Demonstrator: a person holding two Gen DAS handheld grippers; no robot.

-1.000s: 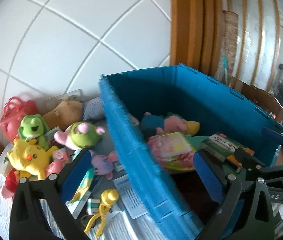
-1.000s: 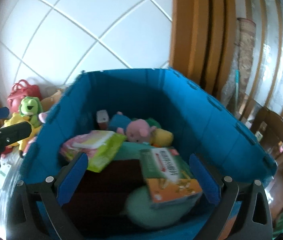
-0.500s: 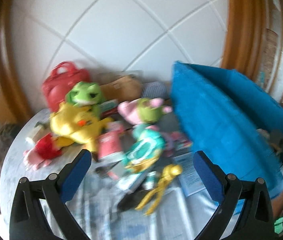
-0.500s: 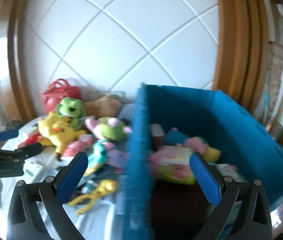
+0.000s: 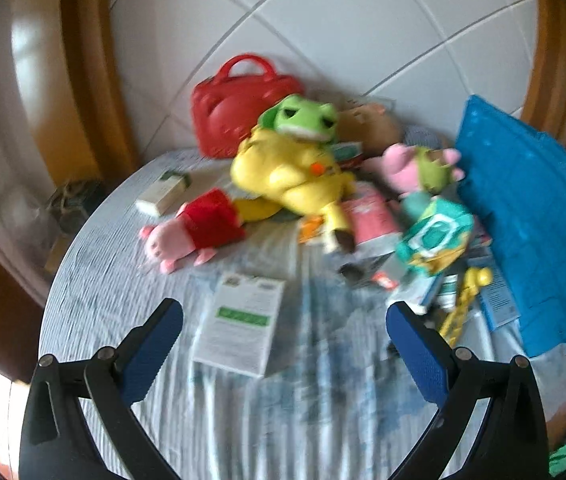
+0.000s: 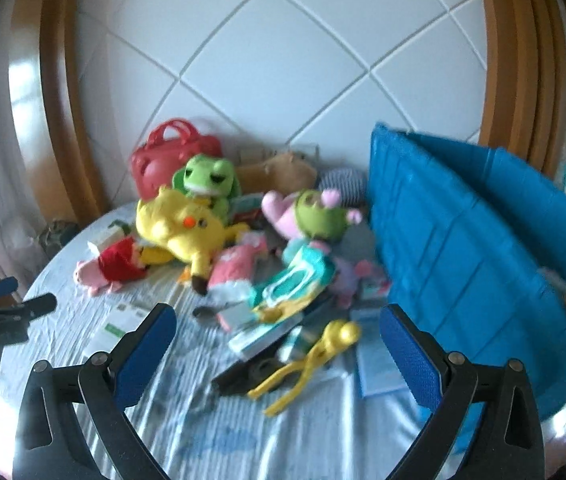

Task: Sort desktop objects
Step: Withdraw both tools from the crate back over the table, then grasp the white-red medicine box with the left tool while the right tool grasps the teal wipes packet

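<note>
A heap of toys and packets is lying on the round table, which is wearing a pale striped cloth. A yellow plush is sprawling at the middle of the heap with a green frog plush sitting against its back, and a red handbag is standing behind them at the tiled wall. A pink pig plush in red is lying off to the left of the yellow one, near a small pale box. A pink and green plush is resting just beside the blue bin, which is standing at the right edge of the table with its near wall facing the heap. Below that plush a teal wipes packet is lying on a pile of flat packets, and a yellow plastic toy is lying in front of it. A white leaflet with a green bar is lying flat on bare cloth, apart from the heap.

The left gripper is hovering above that leaflet with its blue-padded fingers spread wide and gripping nothing. The right gripper is hanging over the yellow plastic toy, likewise spread wide and empty. Both views are somewhat blurred
</note>
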